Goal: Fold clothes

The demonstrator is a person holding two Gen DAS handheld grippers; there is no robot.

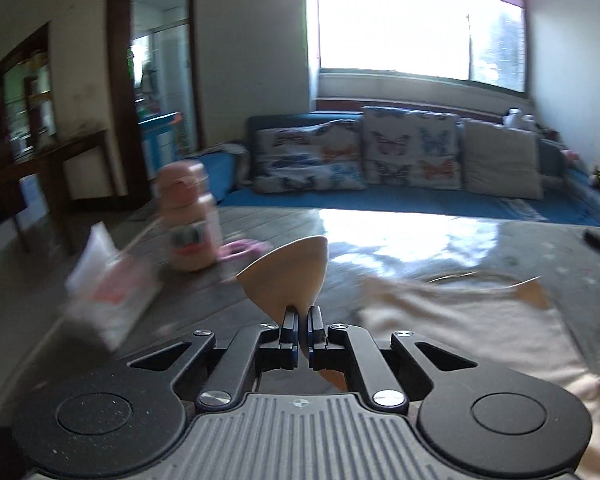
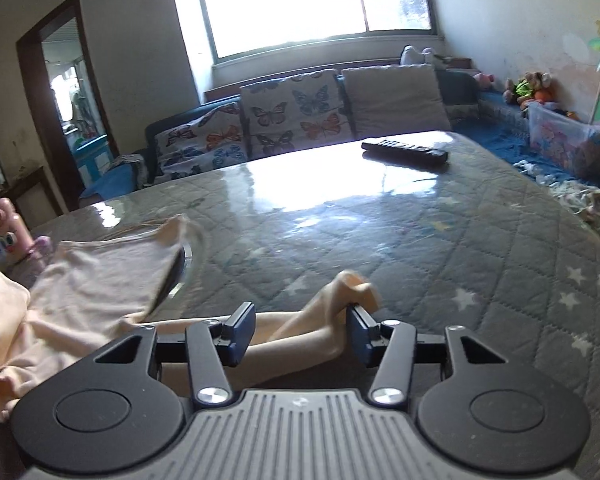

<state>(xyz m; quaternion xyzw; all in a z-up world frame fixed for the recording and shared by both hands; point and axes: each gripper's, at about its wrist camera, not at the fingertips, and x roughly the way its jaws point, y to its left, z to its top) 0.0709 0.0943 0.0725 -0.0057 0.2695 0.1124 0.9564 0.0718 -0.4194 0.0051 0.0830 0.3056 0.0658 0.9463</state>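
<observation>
left gripper [image 1: 303, 322] is clamped on a corner of the cloth [image 1: 472, 320]; right gripper [image 2: 302, 330] stands apart around a bunched end. the cloth lies on the table [image 2: 420, 232], looks thin, limp, light: best pinched at corners or hems.

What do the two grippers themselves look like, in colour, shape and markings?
The left gripper and the right gripper look alike. Each has a grey ribbed plate at the base, flanked by two round matte-black housings. Angular black link arms with triangular cut-outs and silver screws lead to two flat black fingers with dark blue pads. A small round mark sits on each plate. No cables or sleeves show.
</observation>
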